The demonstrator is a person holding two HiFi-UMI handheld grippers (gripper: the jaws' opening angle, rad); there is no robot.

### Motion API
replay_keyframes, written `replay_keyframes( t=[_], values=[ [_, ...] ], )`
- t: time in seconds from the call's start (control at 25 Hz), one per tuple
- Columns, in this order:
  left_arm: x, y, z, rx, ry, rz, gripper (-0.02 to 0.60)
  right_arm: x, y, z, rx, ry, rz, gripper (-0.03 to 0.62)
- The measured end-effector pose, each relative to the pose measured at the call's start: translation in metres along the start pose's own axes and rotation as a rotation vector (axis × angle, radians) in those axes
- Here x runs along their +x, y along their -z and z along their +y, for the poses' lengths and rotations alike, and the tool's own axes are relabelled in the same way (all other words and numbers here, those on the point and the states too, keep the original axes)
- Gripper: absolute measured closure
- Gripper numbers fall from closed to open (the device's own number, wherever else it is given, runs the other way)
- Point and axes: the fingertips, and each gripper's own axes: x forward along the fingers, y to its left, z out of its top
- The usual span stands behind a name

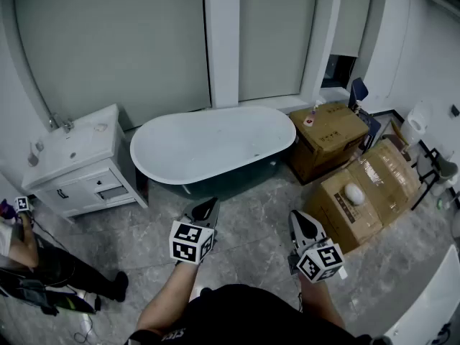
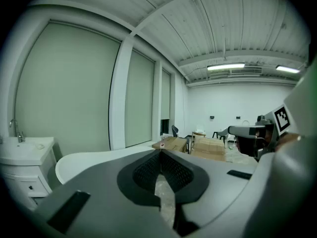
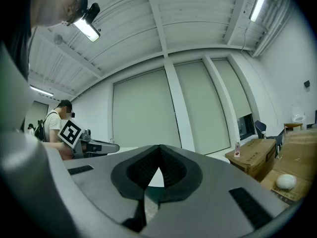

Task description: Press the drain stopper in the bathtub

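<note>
Left hand-held gripper (image 1: 208, 205), right hand-held gripper (image 1: 300, 221) both clenched, empty | bathtub (image 1: 215, 146) well ahead | I'd step close, then press stopper squarely down.

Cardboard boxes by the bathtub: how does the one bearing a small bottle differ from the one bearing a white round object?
The bottle box stands farther off, at the end of the bathtub; the white-object box is nearer the person. The bottle box is darker brown, the white-object box paler. The small bottle stands at a corner; the white round object lies mid-top. Both are closed.
</note>
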Motion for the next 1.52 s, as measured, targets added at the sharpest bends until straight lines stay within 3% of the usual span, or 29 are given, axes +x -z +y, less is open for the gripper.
replay_keyframes(
  t=[0.28, 0.52, 0.96, 1.28, 1.52],
  values=[
    [0.01, -0.003, -0.013, -0.004, 0.01, -0.001, 0.563, -0.009, -0.003, -0.009, -0.015, 0.007, 0.005, 0.583],
    [0.023, -0.002, -0.058, 0.004, 0.038, -0.002, 0.563, -0.048, -0.007, -0.041, 0.002, 0.047, -0.007, 0.582],
    [0.032, 0.009, -0.116, -0.016, 0.026, 0.007, 0.563, -0.103, 0.009, -0.076, 0.071, 0.016, 0.02, 0.58],
    [0.065, 0.005, -0.126, -0.019, 0.076, 0.01, 0.563, -0.088, 0.017, -0.098, 0.098, 0.037, 0.05, 0.58],
    [0.119, -0.001, -0.103, -0.045, 0.11, -0.004, 0.563, -0.048, 0.019, -0.127, 0.092, 0.056, 0.086, 0.58]
  ],
)
